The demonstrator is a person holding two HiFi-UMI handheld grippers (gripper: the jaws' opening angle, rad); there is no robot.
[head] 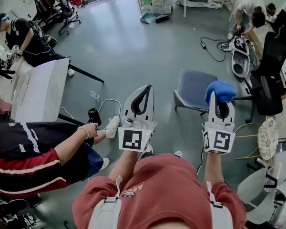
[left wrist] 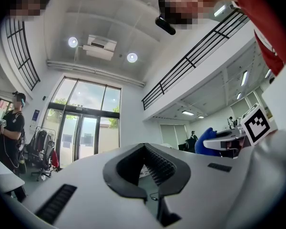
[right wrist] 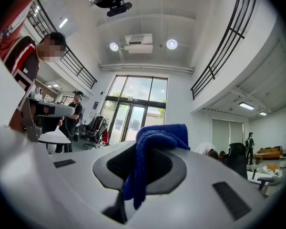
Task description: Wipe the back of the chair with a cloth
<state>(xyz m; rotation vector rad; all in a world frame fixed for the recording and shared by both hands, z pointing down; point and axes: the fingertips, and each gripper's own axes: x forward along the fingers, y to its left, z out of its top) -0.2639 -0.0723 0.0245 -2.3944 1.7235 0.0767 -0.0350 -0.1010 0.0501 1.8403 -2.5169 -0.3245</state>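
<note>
blue cloth (head: 220, 90) in right gripper (head: 222, 105), chair (head: 195, 87) beyond

A smooth grey floor (head: 128, 51) fills the room. A chair (head: 195, 87) with a blue-grey seat stands on it at 2 o'clock. A water bottle (head: 94, 95) lies at 9 o'clock, near a white table (head: 43, 87). A dustpan (head: 148, 18) sits at 12 o'clock. A black cable (head: 203, 44) trails between 1 and 2 o'clock.

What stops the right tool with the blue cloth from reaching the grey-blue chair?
Probably nothing, so yes: the right tool, shut on the blue cloth, is raised beside the grey-blue chair, with nothing visible between them. Not touching yet.
</note>
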